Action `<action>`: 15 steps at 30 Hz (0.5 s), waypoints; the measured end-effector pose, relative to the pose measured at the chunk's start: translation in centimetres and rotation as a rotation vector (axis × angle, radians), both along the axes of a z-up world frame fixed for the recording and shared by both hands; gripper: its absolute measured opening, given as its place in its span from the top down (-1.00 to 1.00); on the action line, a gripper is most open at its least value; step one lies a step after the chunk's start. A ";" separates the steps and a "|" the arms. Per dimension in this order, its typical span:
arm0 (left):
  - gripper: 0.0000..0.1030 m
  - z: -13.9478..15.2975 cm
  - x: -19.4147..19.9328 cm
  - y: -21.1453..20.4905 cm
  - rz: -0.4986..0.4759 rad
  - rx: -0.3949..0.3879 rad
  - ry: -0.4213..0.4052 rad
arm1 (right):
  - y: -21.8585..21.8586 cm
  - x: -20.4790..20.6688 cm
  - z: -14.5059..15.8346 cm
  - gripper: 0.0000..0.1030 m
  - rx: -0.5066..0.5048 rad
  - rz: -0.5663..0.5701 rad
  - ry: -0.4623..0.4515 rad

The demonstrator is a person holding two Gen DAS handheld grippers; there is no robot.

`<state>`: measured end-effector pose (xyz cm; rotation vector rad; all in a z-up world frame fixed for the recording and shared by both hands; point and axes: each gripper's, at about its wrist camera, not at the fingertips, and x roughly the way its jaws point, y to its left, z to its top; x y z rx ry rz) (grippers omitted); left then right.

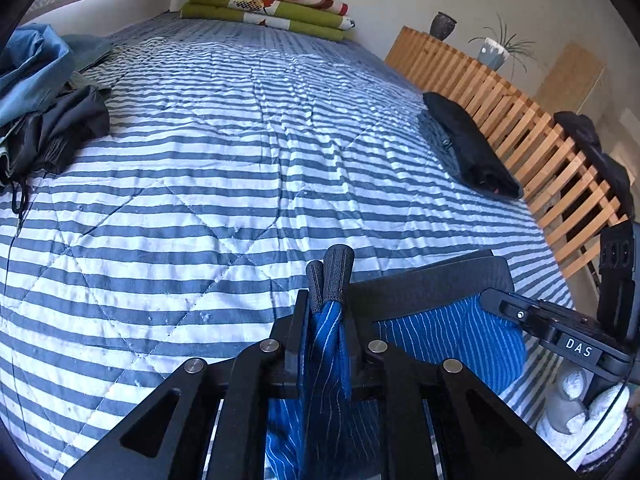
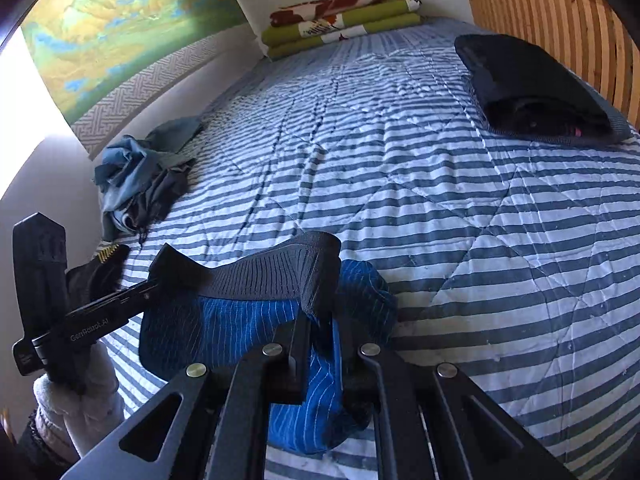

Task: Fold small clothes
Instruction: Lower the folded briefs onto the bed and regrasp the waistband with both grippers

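Left wrist view shows both grippers' fingers (image 1: 331, 276) nearly closed, pinching the blue striped shorts (image 1: 452, 332) above the quilt (image 1: 224, 152).

2 tongs (image 1: 331, 270), 1 blue garment (image 1: 452, 336)

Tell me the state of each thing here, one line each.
blue striped shorts: held at waistband by both grippers
left gripper: shut on shorts
right gripper: shut on shorts
dark garment: folded
clothes pile: crumpled, unfolded
blankets: folded, stacked
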<state>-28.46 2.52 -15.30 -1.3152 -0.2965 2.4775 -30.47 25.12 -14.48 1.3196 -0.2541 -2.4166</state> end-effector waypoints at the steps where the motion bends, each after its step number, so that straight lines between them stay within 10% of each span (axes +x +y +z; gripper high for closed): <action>1: 0.61 -0.4 -0.2 -0.1 0.010 -0.003 -0.012 | -0.2 -0.3 -0.4 0.84 0.010 0.000 -0.013; 9: 0.25 2.8 1.6 -3.6 0.140 0.014 0.098 | 4.0 0.0 1.7 0.44 -0.111 -0.080 -0.025; 15: 0.25 3.4 4.4 -0.6 -0.056 0.031 0.092 | 5.2 3.6 2.9 0.43 -0.222 0.037 -0.038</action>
